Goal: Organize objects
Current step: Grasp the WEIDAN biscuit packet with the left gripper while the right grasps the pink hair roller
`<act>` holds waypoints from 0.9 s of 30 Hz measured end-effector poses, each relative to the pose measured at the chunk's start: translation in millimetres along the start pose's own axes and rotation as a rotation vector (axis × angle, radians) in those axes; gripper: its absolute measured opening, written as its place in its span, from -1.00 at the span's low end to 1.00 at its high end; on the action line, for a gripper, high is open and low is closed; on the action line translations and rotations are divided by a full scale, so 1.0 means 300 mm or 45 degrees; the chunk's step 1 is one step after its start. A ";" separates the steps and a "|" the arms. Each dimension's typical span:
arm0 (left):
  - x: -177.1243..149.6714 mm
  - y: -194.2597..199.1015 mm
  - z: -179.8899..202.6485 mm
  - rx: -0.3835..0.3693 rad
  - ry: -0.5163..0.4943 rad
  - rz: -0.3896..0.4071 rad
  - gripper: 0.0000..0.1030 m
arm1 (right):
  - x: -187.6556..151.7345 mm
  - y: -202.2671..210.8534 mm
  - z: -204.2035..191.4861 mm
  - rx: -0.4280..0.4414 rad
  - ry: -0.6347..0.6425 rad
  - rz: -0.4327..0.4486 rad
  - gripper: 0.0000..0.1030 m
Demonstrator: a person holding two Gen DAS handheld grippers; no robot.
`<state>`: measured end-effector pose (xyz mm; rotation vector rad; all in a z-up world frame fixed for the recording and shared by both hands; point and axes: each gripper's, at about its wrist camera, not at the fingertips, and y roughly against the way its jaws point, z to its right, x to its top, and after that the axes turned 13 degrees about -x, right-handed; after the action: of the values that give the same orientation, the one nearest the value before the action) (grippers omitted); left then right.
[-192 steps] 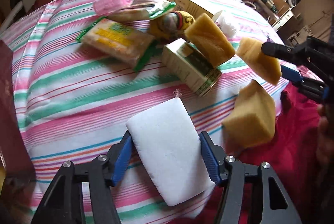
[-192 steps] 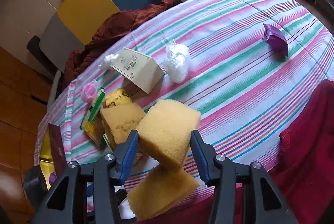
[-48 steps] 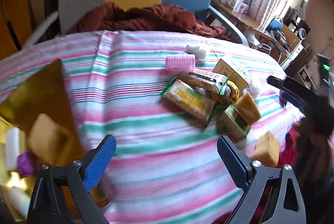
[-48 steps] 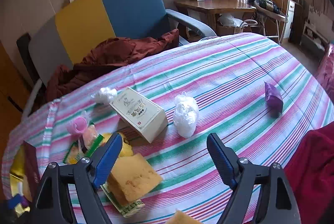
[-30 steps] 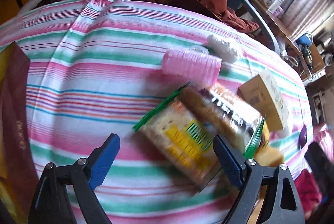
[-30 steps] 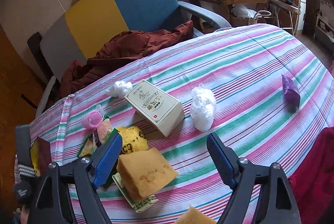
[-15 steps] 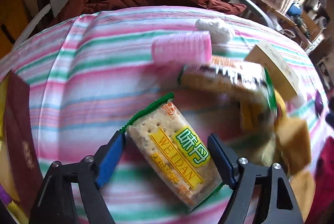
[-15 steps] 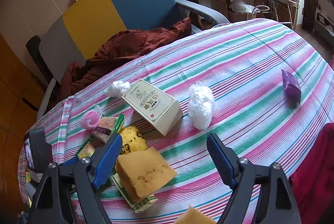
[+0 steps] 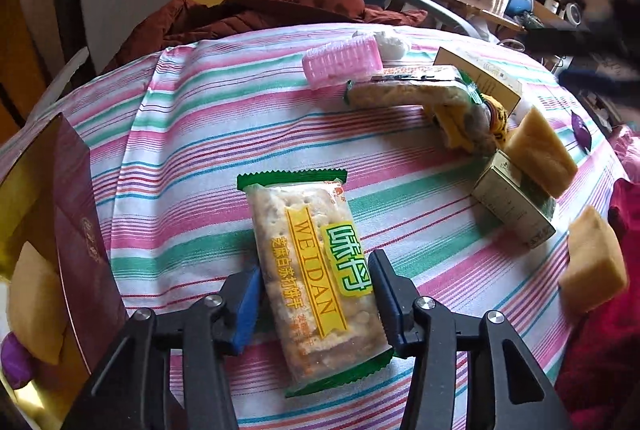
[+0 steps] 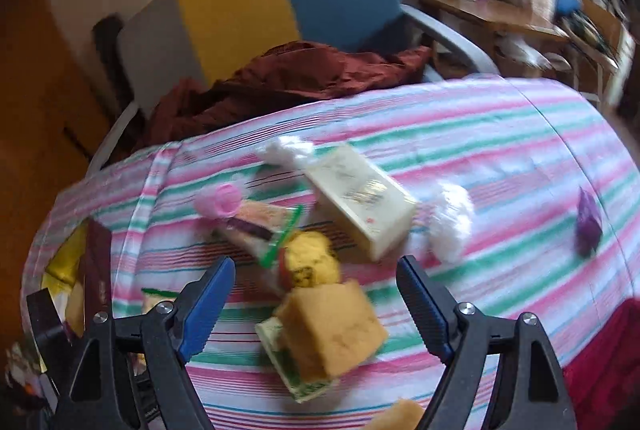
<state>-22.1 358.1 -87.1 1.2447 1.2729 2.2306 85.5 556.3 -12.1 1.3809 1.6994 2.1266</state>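
A clear cracker packet (image 9: 316,262) with green ends and a yellow label lies lengthwise on the striped tablecloth (image 9: 180,157). My left gripper (image 9: 315,276) is closing on it, both blue pads touching its long sides. In the blurred right wrist view, my right gripper (image 10: 314,270) hangs open and holds nothing. It is above a yellow sponge (image 10: 332,326) that rests on a small green-and-cream box (image 10: 296,378). That sponge (image 9: 540,157) and box (image 9: 512,205) also show in the left wrist view, right of the packet.
A maroon box (image 9: 80,230) with a gold inside stands at the left, holding a yellow sponge (image 9: 32,302). Farther back lie a pink roller (image 9: 340,63), a second snack packet (image 9: 408,91), a cream carton (image 10: 360,197), a white wad (image 10: 452,222) and a purple sachet (image 10: 588,226). Another sponge (image 9: 592,266) sits near the right edge.
My left gripper came down over the cracker packet and narrowed until its pads met the packet's sides. The right gripper swung left, still open, blurring its view.
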 end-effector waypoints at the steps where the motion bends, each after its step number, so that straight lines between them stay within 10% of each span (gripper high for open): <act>1: -0.001 0.001 -0.002 -0.008 0.003 0.005 -0.02 | 0.015 -0.002 -0.044 0.010 0.058 0.004 0.64; 14: -0.019 0.001 -0.021 -0.053 -0.046 0.076 -0.02 | 0.190 -0.381 -0.529 -0.018 0.541 -0.224 0.51; 20: -0.026 -0.001 -0.006 -0.035 -0.084 0.108 -0.01 | 0.193 -0.370 -0.504 0.034 0.461 -0.199 -0.12; 27: -0.031 0.000 -0.008 -0.031 -0.083 0.118 -0.06 | 0.147 -0.230 -0.430 0.085 0.397 -0.131 -0.20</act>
<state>-18.6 351.0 -92.8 1.3824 1.1831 2.2418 -58.2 512.4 -39.3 0.9894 1.9162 2.3435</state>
